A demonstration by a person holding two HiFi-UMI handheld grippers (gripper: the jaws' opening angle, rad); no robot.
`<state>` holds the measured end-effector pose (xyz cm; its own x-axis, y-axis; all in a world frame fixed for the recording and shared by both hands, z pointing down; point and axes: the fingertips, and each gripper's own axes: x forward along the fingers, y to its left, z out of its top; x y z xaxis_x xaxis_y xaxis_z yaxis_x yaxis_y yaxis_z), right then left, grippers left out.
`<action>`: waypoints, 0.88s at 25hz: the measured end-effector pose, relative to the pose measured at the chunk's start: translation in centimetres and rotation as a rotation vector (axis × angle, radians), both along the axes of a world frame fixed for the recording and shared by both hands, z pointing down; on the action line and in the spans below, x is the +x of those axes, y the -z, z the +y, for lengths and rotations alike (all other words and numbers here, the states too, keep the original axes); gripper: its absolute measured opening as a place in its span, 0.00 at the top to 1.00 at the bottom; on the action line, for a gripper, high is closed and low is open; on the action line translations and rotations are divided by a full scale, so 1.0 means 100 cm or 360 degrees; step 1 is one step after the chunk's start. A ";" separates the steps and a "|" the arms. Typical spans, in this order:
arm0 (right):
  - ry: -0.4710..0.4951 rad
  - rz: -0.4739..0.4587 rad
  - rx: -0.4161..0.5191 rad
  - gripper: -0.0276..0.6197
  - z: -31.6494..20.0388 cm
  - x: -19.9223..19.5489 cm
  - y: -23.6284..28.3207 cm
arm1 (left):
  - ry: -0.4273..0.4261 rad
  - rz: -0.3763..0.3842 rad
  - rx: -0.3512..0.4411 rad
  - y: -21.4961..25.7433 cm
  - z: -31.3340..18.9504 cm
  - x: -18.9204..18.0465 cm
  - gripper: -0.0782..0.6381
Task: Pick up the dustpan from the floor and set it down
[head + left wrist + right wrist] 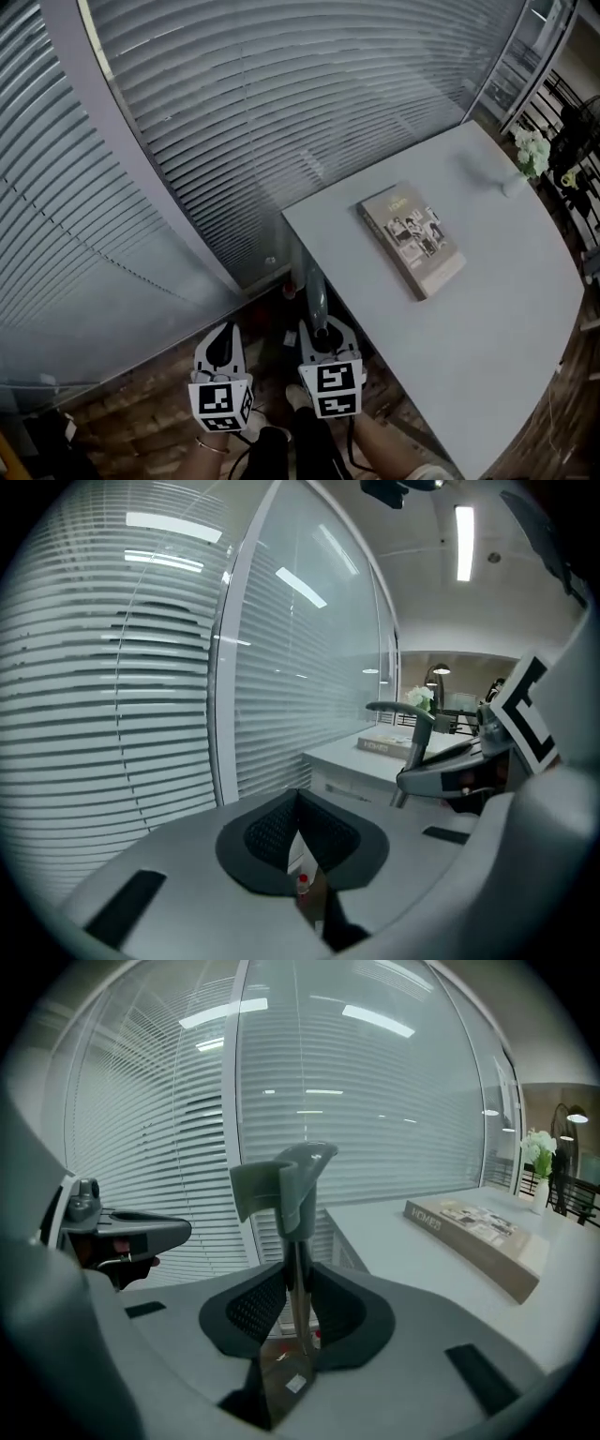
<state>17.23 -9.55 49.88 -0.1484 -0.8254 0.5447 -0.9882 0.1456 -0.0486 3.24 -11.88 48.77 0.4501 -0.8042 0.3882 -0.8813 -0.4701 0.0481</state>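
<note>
The dustpan's thin metal pole (297,1269) stands upright between the jaws of my right gripper (298,1288), which is shut on it. Its grey handle grip (281,1183) rises above the jaws, and part of the pan (281,1377) shows below them. In the head view the same pole (313,292) sticks up from my right gripper (322,330), close to the table's near corner. My left gripper (223,336) hangs beside it on the left. Its pads (272,832) meet with nothing between them. From the left gripper view the handle grip (408,712) shows at the right.
A grey table (487,319) fills the right side, with a book (412,240) and a small vase of flowers (530,155) on it. A curved glass wall with blinds (281,112) stands ahead. Brown wood floor (141,412) lies below, with a small red item (290,292) by the wall.
</note>
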 end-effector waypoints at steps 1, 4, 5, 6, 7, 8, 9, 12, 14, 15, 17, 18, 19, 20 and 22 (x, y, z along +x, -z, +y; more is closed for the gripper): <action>0.0002 0.0004 -0.0015 0.80 -0.001 0.001 -0.010 | 0.0011 0.0003 -0.0004 -0.009 -0.002 -0.001 0.87; 0.0015 0.0019 -0.0051 0.80 -0.003 0.003 -0.040 | 0.0044 -0.0003 -0.0008 -0.033 -0.007 -0.003 0.87; 0.0024 0.0025 -0.0060 0.80 -0.005 0.002 -0.049 | 0.0053 -0.0009 -0.0012 -0.041 -0.009 -0.005 0.87; 0.0034 0.0032 -0.0065 0.80 -0.006 0.001 -0.057 | 0.0062 -0.0014 -0.0018 -0.049 -0.011 -0.006 0.87; 0.0046 0.0038 -0.0069 0.80 -0.008 0.000 -0.065 | 0.0071 -0.0017 -0.0023 -0.057 -0.013 -0.007 0.87; 0.0056 0.0043 -0.0073 0.80 -0.010 -0.001 -0.073 | 0.0080 -0.0020 -0.0028 -0.064 -0.014 -0.009 0.87; 0.0064 0.0045 -0.0077 0.80 -0.012 -0.001 -0.080 | 0.0089 -0.0024 -0.0033 -0.070 -0.015 -0.010 0.87; 0.0064 0.0048 -0.0093 0.80 -0.018 -0.001 -0.099 | 0.0117 -0.0029 -0.0053 -0.087 -0.018 -0.015 0.87; 0.0052 0.0047 -0.0104 0.80 -0.022 0.001 -0.109 | 0.0130 -0.0028 -0.0073 -0.097 -0.018 -0.018 0.87; 0.0047 0.0048 -0.0110 0.80 -0.023 0.001 -0.114 | 0.0133 -0.0029 -0.0084 -0.102 -0.018 -0.020 0.87; 0.0045 0.0047 -0.0123 0.80 -0.024 0.001 -0.123 | 0.0139 -0.0030 -0.0110 -0.111 -0.016 -0.024 0.87; 0.0046 0.0045 -0.0129 0.80 -0.025 0.000 -0.127 | 0.0143 -0.0031 -0.0121 -0.116 -0.015 -0.025 0.87; 0.0050 0.0043 -0.0134 0.80 -0.025 -0.001 -0.131 | 0.0147 -0.0032 -0.0130 -0.119 -0.015 -0.027 0.87; 0.0054 0.0043 -0.0140 0.80 -0.026 -0.002 -0.135 | 0.0150 -0.0033 -0.0136 -0.122 -0.015 -0.028 0.87; 0.0060 0.0045 -0.0150 0.80 -0.028 -0.004 -0.142 | 0.0155 -0.0032 -0.0145 -0.127 -0.016 -0.030 0.87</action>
<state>16.82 -12.35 64.05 -0.1619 -0.7643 0.6242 -0.9832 0.1788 -0.0360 0.22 -13.50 61.47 0.3632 -0.8045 0.4699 -0.9237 -0.3770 0.0685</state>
